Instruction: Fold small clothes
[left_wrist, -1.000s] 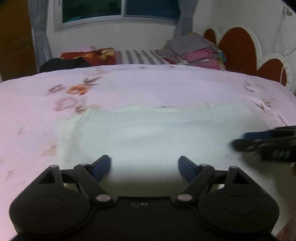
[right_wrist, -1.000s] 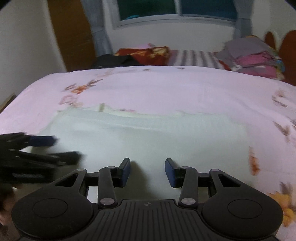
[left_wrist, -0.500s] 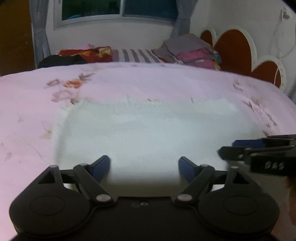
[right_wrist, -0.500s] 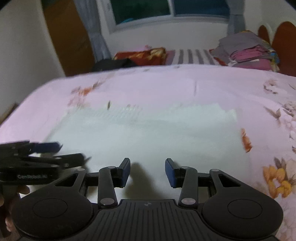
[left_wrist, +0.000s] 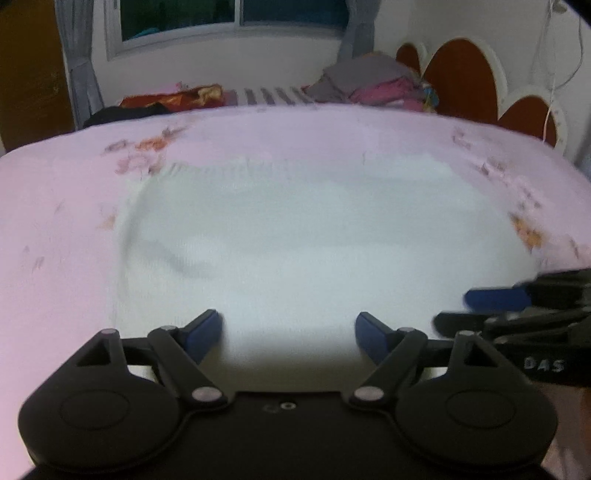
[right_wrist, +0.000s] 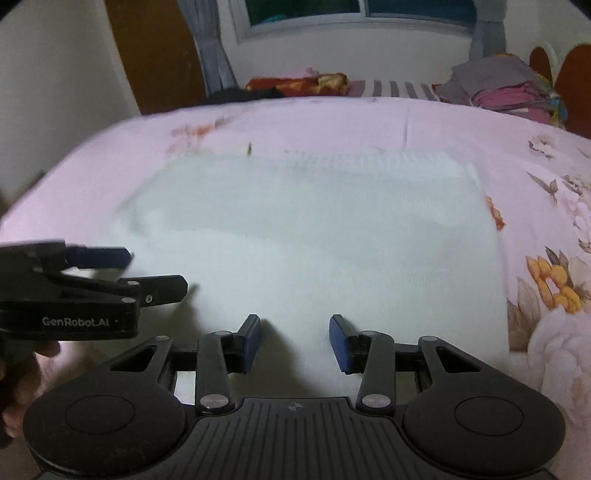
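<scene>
While both point down over the white cloth (left_wrist: 314, 240), we note left tool (left_wrist: 288, 328) closing, empty; right tool (right_wrist: 294, 338) spread, empty.

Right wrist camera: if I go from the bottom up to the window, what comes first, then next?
Right claw → white cloth → pink flowered bedsheet → striped pillow → window.
</scene>
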